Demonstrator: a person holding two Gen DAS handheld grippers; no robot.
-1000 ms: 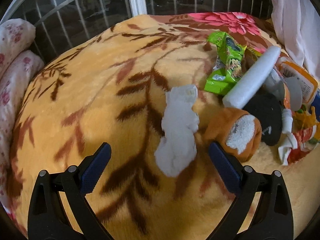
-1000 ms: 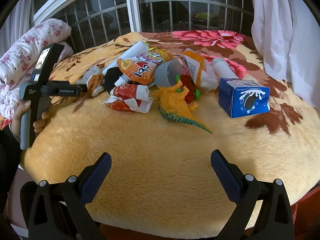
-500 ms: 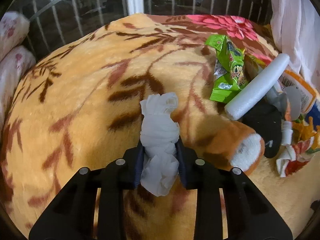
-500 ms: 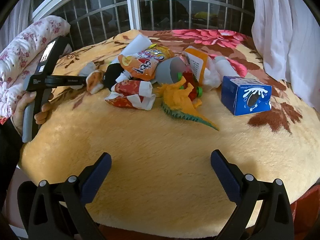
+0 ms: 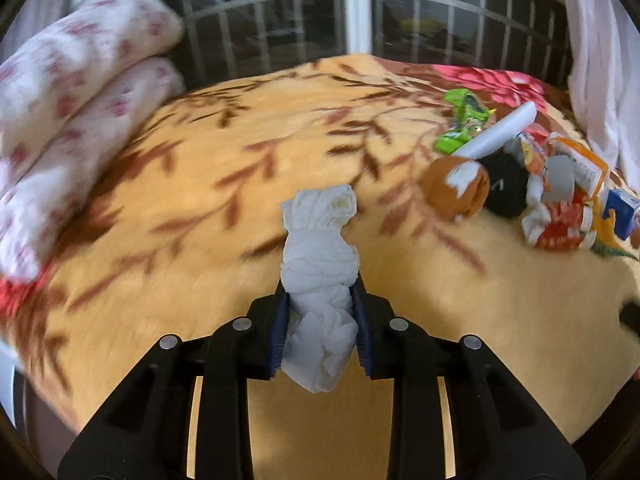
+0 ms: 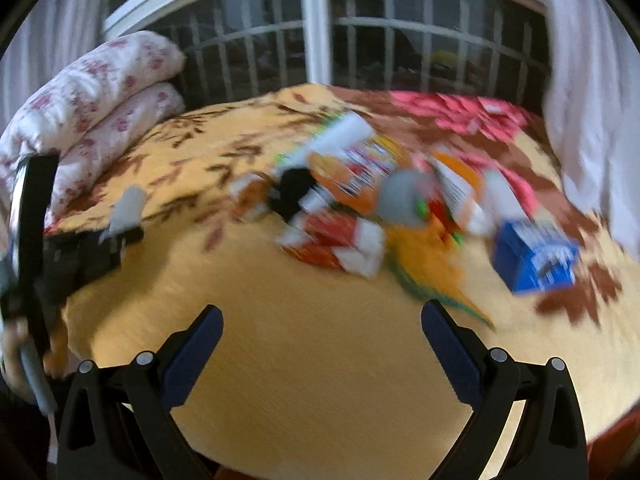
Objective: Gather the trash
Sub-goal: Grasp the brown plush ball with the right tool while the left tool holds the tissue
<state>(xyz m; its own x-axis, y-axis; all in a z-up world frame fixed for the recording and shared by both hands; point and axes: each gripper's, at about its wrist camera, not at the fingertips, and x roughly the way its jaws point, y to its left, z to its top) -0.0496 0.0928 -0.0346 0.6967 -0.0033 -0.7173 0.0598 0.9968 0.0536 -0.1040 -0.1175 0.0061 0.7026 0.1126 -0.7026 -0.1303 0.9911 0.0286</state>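
Observation:
My left gripper [image 5: 320, 300] is shut on a crumpled white tissue [image 5: 320, 248] and holds it above the orange leaf-patterned blanket [image 5: 200, 200]. The same tissue [image 6: 129, 208] and left gripper [image 6: 116, 236] show at the left of the right wrist view. My right gripper [image 6: 322, 320] is open and empty over the blanket's near part. A pile of trash lies ahead: a green snack wrapper [image 5: 460, 120], a white tube [image 5: 500, 128], a red and white wrapper [image 6: 340, 244], an orange snack bag [image 6: 360, 176] and a blue carton [image 6: 534, 256].
An orange sock [image 5: 456, 188], a black sock [image 5: 504, 188], a grey cup [image 6: 400, 196] and an orange toy dinosaur [image 6: 424, 260] lie in the pile. Folded floral quilts [image 5: 72, 100] sit at the left. A barred window [image 6: 320, 48] and white curtain [image 6: 592, 100] stand behind.
My left gripper closed on the tissue, then lifted it and pulled back from the pile. My right gripper has shifted, with the view now blurred, and stays open.

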